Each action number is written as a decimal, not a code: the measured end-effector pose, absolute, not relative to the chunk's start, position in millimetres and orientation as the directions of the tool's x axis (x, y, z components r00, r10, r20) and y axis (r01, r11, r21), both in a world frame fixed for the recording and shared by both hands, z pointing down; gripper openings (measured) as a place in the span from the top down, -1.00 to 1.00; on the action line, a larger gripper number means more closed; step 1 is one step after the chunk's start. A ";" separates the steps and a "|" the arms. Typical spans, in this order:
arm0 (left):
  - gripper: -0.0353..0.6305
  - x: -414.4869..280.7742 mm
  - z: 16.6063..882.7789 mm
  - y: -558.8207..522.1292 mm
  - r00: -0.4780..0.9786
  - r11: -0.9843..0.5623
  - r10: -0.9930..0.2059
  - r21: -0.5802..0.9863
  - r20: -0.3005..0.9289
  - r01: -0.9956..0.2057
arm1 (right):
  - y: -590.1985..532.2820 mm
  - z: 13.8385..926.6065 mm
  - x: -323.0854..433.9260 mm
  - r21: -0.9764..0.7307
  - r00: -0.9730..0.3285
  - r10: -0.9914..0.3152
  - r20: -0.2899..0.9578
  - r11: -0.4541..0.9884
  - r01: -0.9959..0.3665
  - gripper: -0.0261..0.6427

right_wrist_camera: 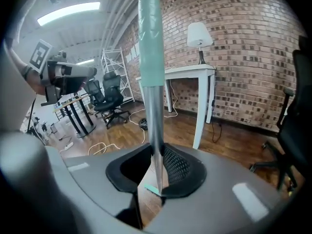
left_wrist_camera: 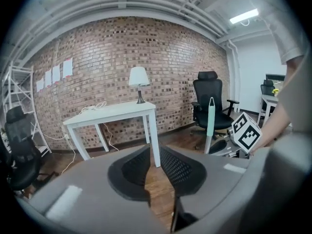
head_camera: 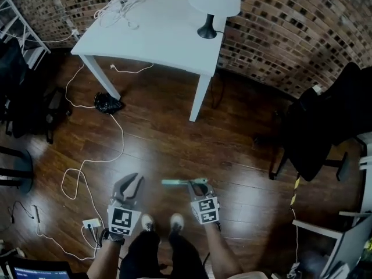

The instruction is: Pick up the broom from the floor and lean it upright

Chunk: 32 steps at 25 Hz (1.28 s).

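My right gripper (right_wrist_camera: 156, 156) is clenched on the broom (right_wrist_camera: 148, 48), a silver metal shaft with a mint-green sleeve over its upper end. The shaft runs up between the jaws, lying against the right-hand mesh pad, and rises past the top of the right gripper view. From my left gripper's camera the green sleeve stands nearly upright just beside the right gripper's marker cube. In the head view it shows only as a short green bar across the right gripper's tips, above the dark wooden floor (head_camera: 232, 150). I cannot see the brush end of the broom in any view.

My left gripper (head_camera: 130, 185) is released: its two black mesh pads stand apart, and only floorboards show between them. It hangs to the left of the right gripper, apart from the broom.

Ahead of me stands a white rectangular table (head_camera: 151, 34) against the red brick wall (head_camera: 290, 28), with a white-shaded lamp (head_camera: 212, 4) on a black base at its far right corner. A white cable (head_camera: 119, 138) trails across the floor to the left, and a black office chair (head_camera: 325, 127) sits to the right.
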<state>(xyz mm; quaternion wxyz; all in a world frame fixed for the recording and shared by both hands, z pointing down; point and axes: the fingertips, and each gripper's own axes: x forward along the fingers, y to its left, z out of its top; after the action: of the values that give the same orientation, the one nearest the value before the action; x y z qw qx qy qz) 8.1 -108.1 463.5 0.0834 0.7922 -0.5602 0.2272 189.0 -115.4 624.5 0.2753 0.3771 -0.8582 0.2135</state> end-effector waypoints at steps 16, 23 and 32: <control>0.74 32.7 448.2 -255.2 0.438 -0.503 -0.788 -0.044 0.433 -0.863 | -229.2 532.4 189.3 -0.086 -0.443 -0.688 0.574 0.488 -0.869 0.66; 0.74 25.4 456.6 -296.8 0.499 -0.556 -0.755 -0.012 0.426 -0.831 | -262.4 539.9 178.5 -0.083 -0.404 -0.700 0.589 0.444 -0.892 0.66; 0.74 -0.5 479.0 -324.8 0.508 -0.568 -0.736 0.001 0.448 -0.823 | -292.4 557.0 157.2 -0.082 -0.396 -0.699 0.596 0.437 -0.896 0.66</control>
<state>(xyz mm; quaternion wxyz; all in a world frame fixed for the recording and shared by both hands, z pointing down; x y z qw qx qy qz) -0.5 -324.8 479.0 0.1075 0.8617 -0.4524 0.2033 157.2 -292.4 557.0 0.2463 0.4914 -0.8111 0.1999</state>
